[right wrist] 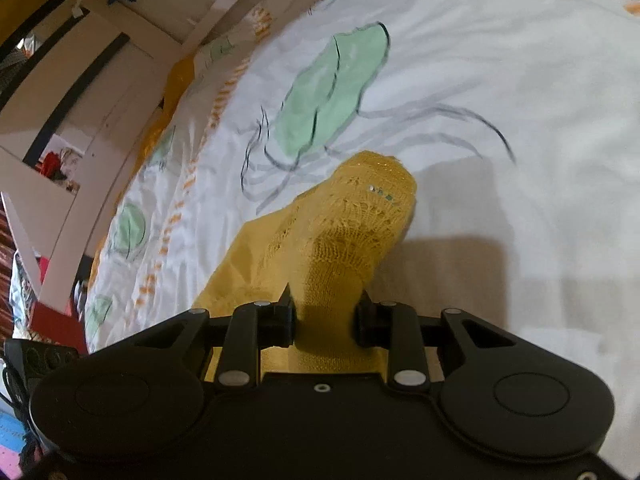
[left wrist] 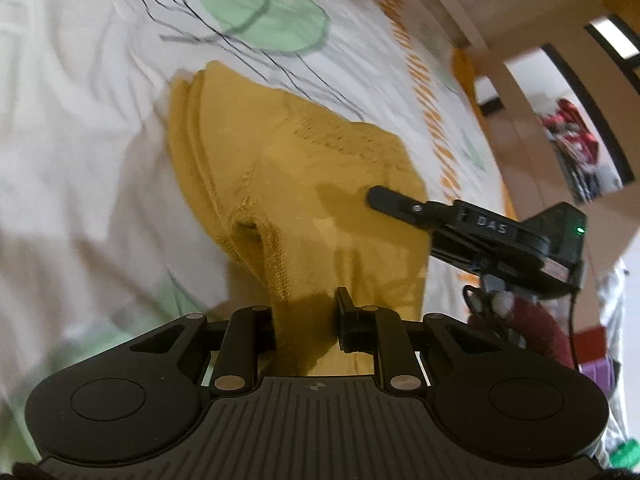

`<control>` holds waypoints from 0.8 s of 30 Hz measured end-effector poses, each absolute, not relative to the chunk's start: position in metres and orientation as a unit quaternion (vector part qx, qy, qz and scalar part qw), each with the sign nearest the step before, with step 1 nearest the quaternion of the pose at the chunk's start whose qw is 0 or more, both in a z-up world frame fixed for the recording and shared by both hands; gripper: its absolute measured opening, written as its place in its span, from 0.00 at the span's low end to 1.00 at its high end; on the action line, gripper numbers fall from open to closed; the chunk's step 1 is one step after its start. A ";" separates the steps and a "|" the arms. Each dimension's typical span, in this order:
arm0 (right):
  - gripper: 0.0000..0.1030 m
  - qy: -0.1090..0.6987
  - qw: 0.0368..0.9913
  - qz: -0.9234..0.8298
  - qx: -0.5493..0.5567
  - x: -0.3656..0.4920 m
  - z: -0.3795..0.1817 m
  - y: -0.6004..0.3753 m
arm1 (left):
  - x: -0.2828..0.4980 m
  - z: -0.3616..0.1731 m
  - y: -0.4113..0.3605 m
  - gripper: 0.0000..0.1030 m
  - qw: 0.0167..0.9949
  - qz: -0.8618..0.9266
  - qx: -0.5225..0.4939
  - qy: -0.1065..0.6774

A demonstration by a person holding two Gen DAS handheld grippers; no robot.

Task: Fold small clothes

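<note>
the left gripper (left wrist: 306,320) is matte black, with a ribbed base plate, two round side discs and silver pivot screws. the right gripper (right wrist: 326,314) matches, its base smooth; seen from the left wrist it bears "das" lettering, a green light and a black cable.

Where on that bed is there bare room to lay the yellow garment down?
Bare white sheet lies right of the yellow garment, beyond the green blotch. It is crowded where left gripper and right gripper both clamp the cloth.
</note>
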State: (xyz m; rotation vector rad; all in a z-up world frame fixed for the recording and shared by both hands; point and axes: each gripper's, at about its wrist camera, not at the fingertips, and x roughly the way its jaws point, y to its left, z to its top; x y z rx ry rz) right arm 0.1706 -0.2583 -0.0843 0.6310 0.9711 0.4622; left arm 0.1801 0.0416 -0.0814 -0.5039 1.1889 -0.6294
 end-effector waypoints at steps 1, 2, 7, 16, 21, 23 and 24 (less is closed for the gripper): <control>0.38 0.460 0.808 0.217 0.297 0.159 -0.084 -0.262 | 0.168 -0.080 0.039 0.19 0.751 -0.292 -0.229 0.546; 0.38 0.464 0.805 0.218 0.298 0.151 -0.083 -0.264 | 0.158 -0.080 0.037 0.19 0.749 -0.295 -0.228 0.548; 0.39 0.467 0.802 0.217 0.302 0.112 -0.081 -0.276 | 0.115 -0.085 0.029 0.19 0.750 -0.294 -0.208 0.555; 0.49 0.419 0.862 0.115 0.261 0.105 -0.098 -0.301 | 0.079 -0.098 0.020 0.26 0.810 -0.210 -0.121 0.534; 0.57 0.399 0.871 0.117 0.263 0.104 -0.105 -0.301 | 0.062 -0.098 0.022 0.31 0.829 -0.194 -0.107 0.514; 0.64 0.391 0.875 0.118 0.260 0.096 -0.104 -0.302 | 0.055 -0.096 0.023 0.34 0.837 -0.186 -0.098 0.505; 0.67 0.387 0.878 0.117 0.255 0.096 -0.103 -0.301 | 0.051 -0.093 0.022 0.35 0.843 -0.182 -0.091 0.499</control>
